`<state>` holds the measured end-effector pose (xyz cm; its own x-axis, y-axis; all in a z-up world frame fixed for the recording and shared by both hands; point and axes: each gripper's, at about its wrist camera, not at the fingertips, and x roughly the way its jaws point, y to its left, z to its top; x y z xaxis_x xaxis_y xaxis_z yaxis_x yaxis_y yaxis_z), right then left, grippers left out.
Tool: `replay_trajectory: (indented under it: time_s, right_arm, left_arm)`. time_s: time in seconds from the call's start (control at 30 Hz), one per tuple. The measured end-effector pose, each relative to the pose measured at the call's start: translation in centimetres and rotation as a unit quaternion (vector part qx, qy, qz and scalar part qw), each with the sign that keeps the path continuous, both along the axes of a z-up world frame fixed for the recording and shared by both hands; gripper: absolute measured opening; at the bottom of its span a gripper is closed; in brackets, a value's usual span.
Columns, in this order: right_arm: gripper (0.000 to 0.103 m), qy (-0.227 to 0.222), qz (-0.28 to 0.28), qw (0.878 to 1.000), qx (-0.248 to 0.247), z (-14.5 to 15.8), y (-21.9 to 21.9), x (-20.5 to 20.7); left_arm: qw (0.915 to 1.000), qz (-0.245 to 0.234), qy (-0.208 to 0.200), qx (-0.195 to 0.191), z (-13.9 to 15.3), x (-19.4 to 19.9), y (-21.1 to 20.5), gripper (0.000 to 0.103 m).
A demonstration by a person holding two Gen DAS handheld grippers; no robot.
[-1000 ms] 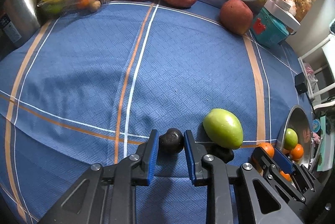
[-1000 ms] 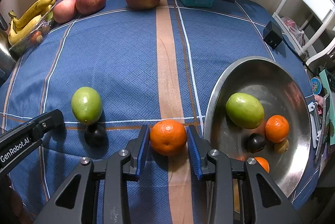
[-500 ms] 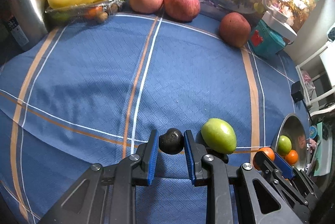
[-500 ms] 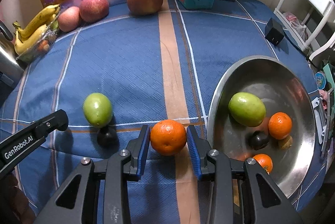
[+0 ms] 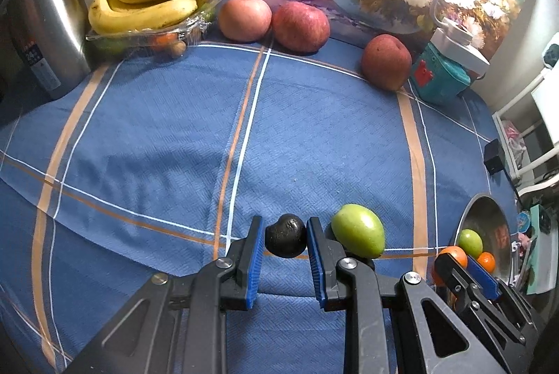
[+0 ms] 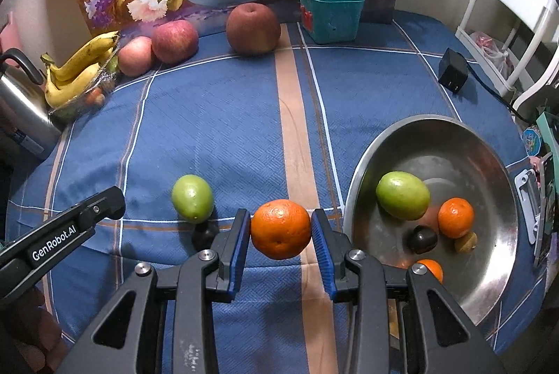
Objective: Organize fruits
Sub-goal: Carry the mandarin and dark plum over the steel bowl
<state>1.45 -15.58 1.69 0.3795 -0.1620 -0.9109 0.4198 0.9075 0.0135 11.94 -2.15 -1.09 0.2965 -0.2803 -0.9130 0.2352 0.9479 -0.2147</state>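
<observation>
My left gripper (image 5: 284, 243) is shut on a small dark fruit (image 5: 285, 240) and holds it above the blue tablecloth. A green fruit (image 5: 358, 234) lies just to its right; it also shows in the right wrist view (image 6: 192, 202), with another small dark fruit (image 6: 204, 233) beside it. My right gripper (image 6: 280, 230) is shut on an orange (image 6: 281, 228), lifted left of the steel bowl (image 6: 464, 136). The bowl holds a green fruit (image 6: 402, 195), oranges (image 6: 456, 217), a dark fruit (image 6: 423, 238) and a small brown one.
At the table's back stand three apples (image 5: 301, 26), bananas (image 5: 153, 3) on a clear tray, a steel kettle (image 5: 42, 35), a teal box (image 6: 330, 12) and a flower picture. A black power adapter (image 6: 453, 75) lies at right, near a white chair.
Both grippers have risen with their fruits held; the table looks farther away. The green fruit and second dark fruit have stayed on the cloth.
</observation>
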Motion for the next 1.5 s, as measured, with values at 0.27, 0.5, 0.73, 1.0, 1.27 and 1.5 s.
replay_trajectory:
  time_s: [0.27, 0.5, 0.73, 1.0, 1.27, 1.5]
  right_arm:
    - [0.037, -0.002, -0.016, 1.0, 0.018, 0.1, -1.6, -0.8]
    - [0.037, -0.015, -0.047, 0.998, 0.03, 0.8, -4.1, -2.1]
    - [0.037, -0.028, -0.086, 0.995, 0.039, 1.7, -7.4, -3.9]
    - [0.037, -0.043, -0.148, 0.987, 0.042, 2.4, -12.1, -6.9]
    - [0.037, -0.052, -0.188, 0.98, 0.04, 2.7, -15.0, -9.1]
    - [0.037, -0.068, -0.187, 0.98, 0.03, 2.9, -16.2, -9.6]
  left_arm:
    - [0.9996, -0.011, -0.013, 0.021, 0.5, -0.6, -1.3, 0.026]
    - [0.9989, -0.03, -0.024, 0.025, 1.3, -1.5, -3.1, 0.026]
    - [0.9979, -0.046, -0.035, 0.031, 1.9, -2.6, -4.5, 0.026]
    - [0.9955, -0.078, -0.046, 0.026, 2.7, -4.3, -7.3, 0.026]
    - [0.9904, -0.128, -0.05, 0.014, 3.3, -6.6, -11.1, 0.026]
    - [0.985, -0.167, -0.044, -0.002, 2.8, -8.2, -14.1, 0.026]
